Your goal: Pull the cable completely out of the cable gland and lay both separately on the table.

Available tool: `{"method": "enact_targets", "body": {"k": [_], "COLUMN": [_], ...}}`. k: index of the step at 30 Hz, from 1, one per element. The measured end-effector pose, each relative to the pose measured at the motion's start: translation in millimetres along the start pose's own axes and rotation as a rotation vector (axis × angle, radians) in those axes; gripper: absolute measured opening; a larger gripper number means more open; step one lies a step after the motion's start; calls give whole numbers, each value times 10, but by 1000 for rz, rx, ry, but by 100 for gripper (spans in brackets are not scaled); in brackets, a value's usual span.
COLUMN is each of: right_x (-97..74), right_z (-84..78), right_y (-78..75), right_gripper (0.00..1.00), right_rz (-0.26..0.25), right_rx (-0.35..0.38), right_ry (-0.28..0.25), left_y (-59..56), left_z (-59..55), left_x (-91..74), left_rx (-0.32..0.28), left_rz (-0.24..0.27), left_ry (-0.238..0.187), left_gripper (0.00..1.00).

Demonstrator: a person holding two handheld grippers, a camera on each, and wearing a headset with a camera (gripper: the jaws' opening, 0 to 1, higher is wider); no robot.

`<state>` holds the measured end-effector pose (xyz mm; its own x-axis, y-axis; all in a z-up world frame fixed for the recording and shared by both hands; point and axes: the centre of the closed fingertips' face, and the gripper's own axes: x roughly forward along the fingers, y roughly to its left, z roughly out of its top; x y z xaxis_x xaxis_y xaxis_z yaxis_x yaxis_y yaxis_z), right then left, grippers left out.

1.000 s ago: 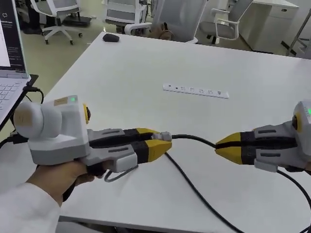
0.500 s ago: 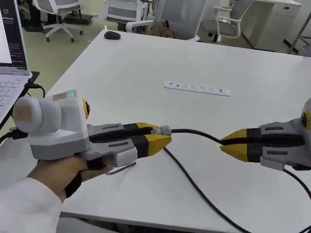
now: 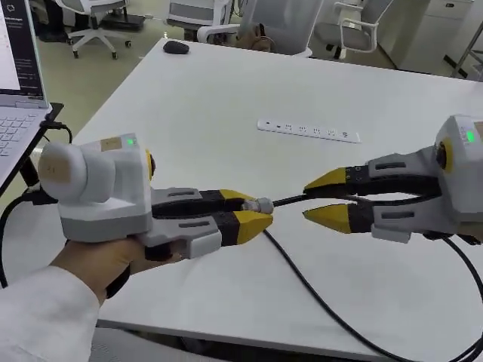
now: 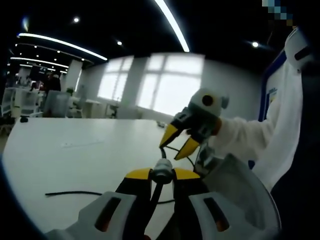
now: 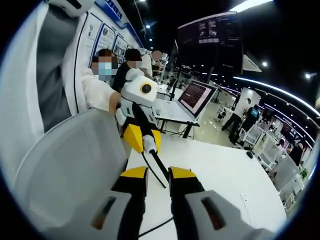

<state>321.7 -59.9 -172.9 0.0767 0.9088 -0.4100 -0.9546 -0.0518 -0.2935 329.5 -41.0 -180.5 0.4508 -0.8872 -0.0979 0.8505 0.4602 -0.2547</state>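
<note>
My left gripper (image 3: 260, 212) is held low at the left, shut on a small grey cable gland (image 3: 262, 205). A black cable (image 3: 290, 200) leaves the gland toward the right and passes between the jaws of my right gripper (image 3: 306, 200), which stands open around it without touching. Another stretch of the cable (image 3: 324, 308) trails across the table to the lower right. In the left gripper view the gland (image 4: 162, 169) sits at my shut left gripper (image 4: 162, 176). In the right gripper view the cable (image 5: 158, 167) runs from the gland (image 5: 149, 145) into my open right gripper (image 5: 158, 173).
A white power strip (image 3: 308, 130) lies mid-table, and a dark mouse (image 3: 176, 47) sits at the far edge. A laptop (image 3: 15, 83) stands off the table's left side. Office chairs stand beyond the table (image 3: 189, 128). People stand near the left gripper in the right gripper view.
My right gripper has opened, letting go of the cable, and moved left toward the gland. The left gripper keeps its hold on the gland.
</note>
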Motion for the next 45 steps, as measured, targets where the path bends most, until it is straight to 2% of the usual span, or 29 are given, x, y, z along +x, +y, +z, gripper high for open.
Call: {"method": "enact_targets", "body": {"k": [7, 11, 20, 26, 34, 45], "right_x": [161, 188, 180, 167, 33, -122], "right_z": [-4, -38, -34, -55, -131, -383], "right_y": [26, 16, 93, 78, 34, 5], "right_gripper": [17, 9, 4, 3, 3, 3], "right_rz": [31, 35, 73, 63, 36, -5], "right_rx": [-68, -89, -88, -54, -12, 25], "right_ry": [32, 48, 19, 4, 1, 52], "left_y": [-19, -36, -22, -8, 7, 22], "left_z": [-22, -59, -53, -55, -49, -44], "left_x": [3, 12, 8, 2, -8, -13], "left_rx": [15, 32, 28, 23, 18, 13], "left_rz": [-7, -11, -12, -6, 3, 10], "left_ry": [13, 34, 29, 28, 25, 24], "left_gripper": [17, 17, 17, 17, 17, 17]}}
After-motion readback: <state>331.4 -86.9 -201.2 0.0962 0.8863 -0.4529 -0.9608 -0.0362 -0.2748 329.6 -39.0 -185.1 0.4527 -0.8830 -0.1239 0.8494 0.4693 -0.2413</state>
